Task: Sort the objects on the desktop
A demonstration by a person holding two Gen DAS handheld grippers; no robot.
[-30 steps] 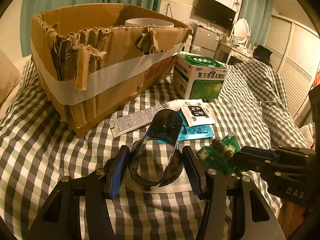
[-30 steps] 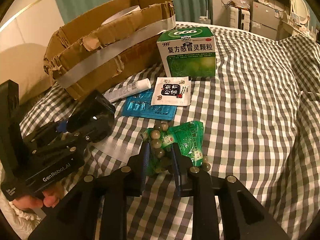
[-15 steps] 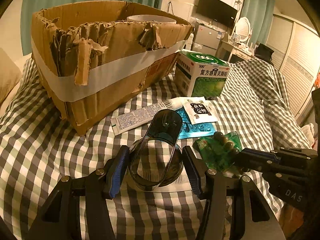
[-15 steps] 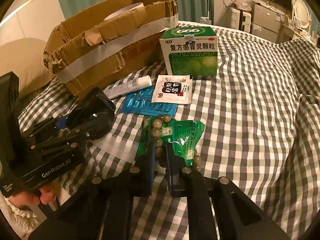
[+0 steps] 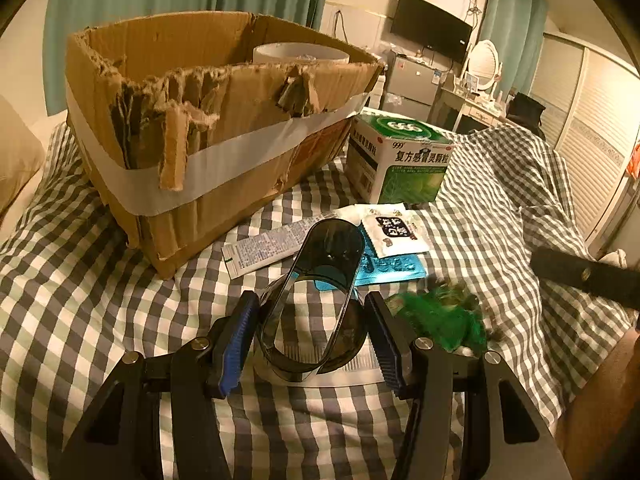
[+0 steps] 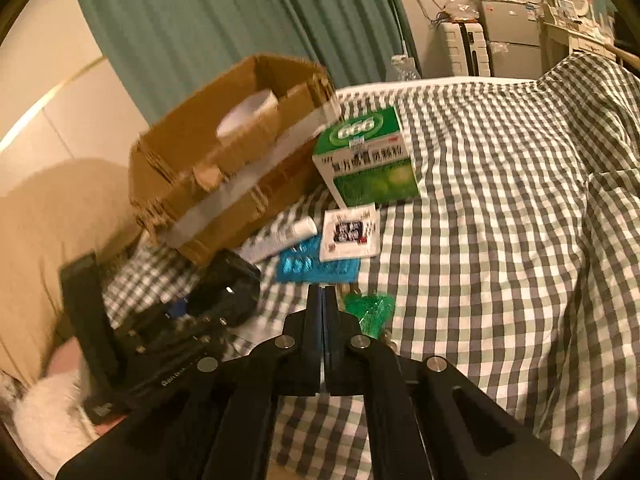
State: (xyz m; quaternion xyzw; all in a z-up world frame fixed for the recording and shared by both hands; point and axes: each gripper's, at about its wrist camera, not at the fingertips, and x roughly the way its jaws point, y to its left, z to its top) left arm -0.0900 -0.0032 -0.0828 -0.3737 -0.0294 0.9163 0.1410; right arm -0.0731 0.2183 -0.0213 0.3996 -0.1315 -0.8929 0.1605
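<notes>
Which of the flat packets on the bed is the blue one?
The blue blister pack, partly under the white sachet; the crumpled packet is green.

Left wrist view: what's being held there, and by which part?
A dark translucent container, gripped across its open lower end by the left gripper's fingers.

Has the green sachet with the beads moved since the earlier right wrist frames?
Yes. The green sachet hangs at the shut right gripper, lifted off the checked bedspread, nearer the blue blister pack.

The left gripper (image 5: pixel 312 330) has its jaws around a dark plastic case (image 5: pixel 320 292) on the checked bed (image 5: pixel 80 300), near a torn cardboard box (image 5: pixel 208 132).
</notes>
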